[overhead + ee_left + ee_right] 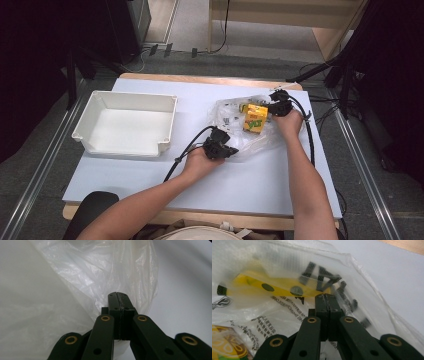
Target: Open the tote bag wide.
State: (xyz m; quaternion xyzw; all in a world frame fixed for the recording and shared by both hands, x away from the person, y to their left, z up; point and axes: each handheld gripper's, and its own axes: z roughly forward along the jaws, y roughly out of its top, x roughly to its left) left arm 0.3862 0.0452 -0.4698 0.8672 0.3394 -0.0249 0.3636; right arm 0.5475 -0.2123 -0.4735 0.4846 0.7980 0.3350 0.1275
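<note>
Clearly, from the high view, my left gripper nips the near edge of the clear plastic bag right of centre, while my right gripper nips its far edge; the yellow carton stands inside between them, and the white bin sits at left.

Through the left gripper view, my jaws are pressed together on thin film, a scant bite that I judge could slip.

Through the right gripper view, my jaws pinch printed film; the carton lies beyond and left, and could tumble out if either grip fails.
</note>
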